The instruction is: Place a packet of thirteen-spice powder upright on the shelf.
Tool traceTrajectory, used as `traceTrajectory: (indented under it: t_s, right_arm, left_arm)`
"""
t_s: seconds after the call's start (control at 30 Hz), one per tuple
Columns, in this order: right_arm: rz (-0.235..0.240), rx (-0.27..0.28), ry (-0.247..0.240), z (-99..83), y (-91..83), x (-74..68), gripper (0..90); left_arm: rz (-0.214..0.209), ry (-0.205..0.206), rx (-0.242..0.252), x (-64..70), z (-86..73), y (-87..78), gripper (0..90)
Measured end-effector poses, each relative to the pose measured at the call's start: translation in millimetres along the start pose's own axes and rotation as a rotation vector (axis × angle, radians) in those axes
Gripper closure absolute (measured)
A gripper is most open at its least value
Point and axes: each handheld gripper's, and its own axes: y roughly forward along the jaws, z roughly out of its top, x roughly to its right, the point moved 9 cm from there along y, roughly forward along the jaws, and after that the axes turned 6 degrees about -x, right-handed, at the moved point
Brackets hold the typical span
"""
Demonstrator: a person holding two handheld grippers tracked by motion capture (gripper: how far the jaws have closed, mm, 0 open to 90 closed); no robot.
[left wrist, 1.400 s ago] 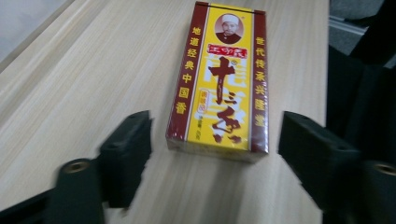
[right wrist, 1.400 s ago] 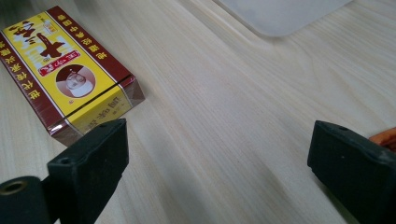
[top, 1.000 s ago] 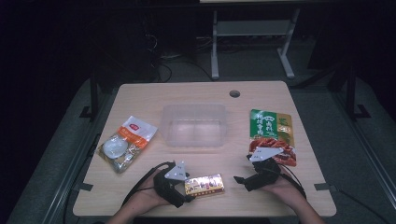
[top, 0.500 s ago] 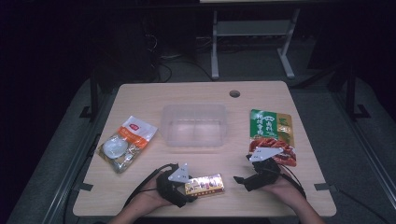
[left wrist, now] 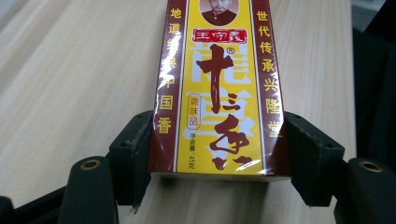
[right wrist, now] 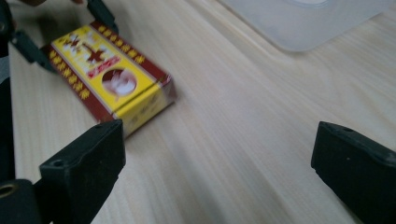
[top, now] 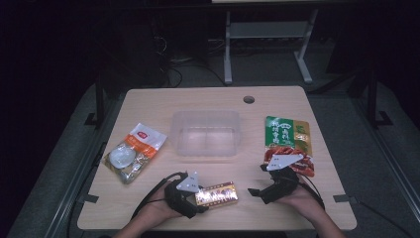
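Nearest the person, at about 6 o'clock on the table (top: 148, 213), the left gripper (top: 198, 201) is pinching the near end of a small yellow and dark red box (top: 217, 194), which is lying flat on the wood with its long sides between the two jaws, both pads pressing on the film wrap. The box is looking light and stiff, a thin carton that should carry easily, though the glossy film may be slippery, so a hold across the narrow width near the end, as here, seems sensible. Its face is printed in Chinese, with large red characters down the yellow middle, gold characters down each red edge and "45克" near the bottom. At about 5 o'clock the right gripper (top: 256, 192) is hovering with jaws spread wide, holding nothing, pointing toward the box. Farther off, a clear plastic tub (top: 205, 134) is sitting at the centre, an orange and white packet (top: 133, 151) at 9 o'clock, and a green and red packet (top: 288, 141) at 3 o'clock
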Motion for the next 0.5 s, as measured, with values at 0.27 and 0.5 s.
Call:
traceTrajectory:
  t_s: [0.27, 0.5]
  right_arm:
    - [0.042, -0.001, -0.049, 6.1, -0.2, -11.4, 2.6]
    - [0.102, 0.004, -0.112, 24.3, 3.4, -21.6, 2.6]
  left_arm:
    - [0.013, -0.034, 0.088, -17.2, 0.8, -28.9, 32.0]
    - [0.015, -0.058, 0.144, -25.6, -3.3, -49.1, 32.0]
